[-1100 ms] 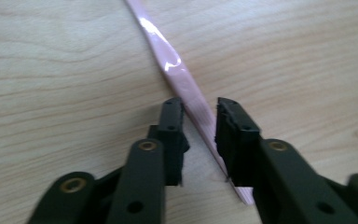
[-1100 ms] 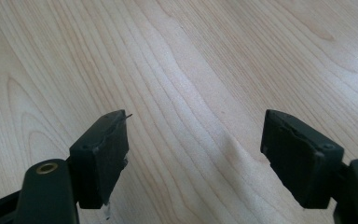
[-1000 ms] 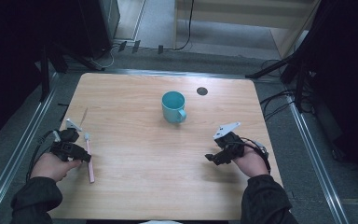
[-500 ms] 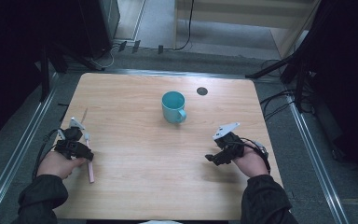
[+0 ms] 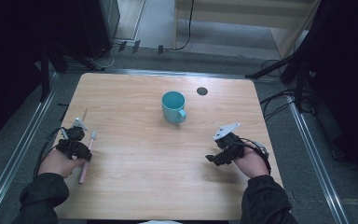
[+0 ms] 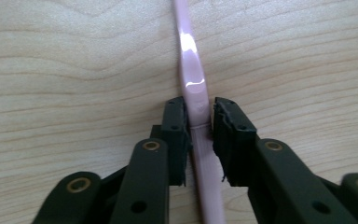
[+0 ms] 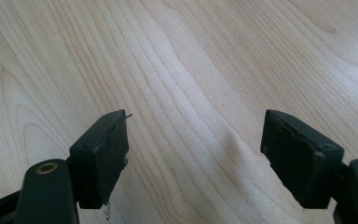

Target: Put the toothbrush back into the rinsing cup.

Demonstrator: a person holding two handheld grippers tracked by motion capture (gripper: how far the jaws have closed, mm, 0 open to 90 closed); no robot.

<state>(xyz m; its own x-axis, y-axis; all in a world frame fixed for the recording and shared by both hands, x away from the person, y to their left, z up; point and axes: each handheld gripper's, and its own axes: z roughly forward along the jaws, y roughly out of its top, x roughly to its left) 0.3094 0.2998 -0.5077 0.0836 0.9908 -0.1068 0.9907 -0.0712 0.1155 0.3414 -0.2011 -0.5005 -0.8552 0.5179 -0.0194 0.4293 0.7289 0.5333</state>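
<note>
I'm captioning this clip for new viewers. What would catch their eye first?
The teal mug stands alone near the middle of the wooden table, handle toward the person. At the left edge, the left gripper has its jaws closed around a pink toothbrush lying flat. The right gripper hovers open over bare wood.

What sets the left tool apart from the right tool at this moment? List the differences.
The left tool has its black jaws closed on the pink plastic toothbrush; the right tool has its jaws spread wide with nothing between them. The left tool sits at the left edge of the light wooden table, the right tool nearer the right edge. Both are hand-held, low over the wood, with the teal mug between them farther back.
</note>
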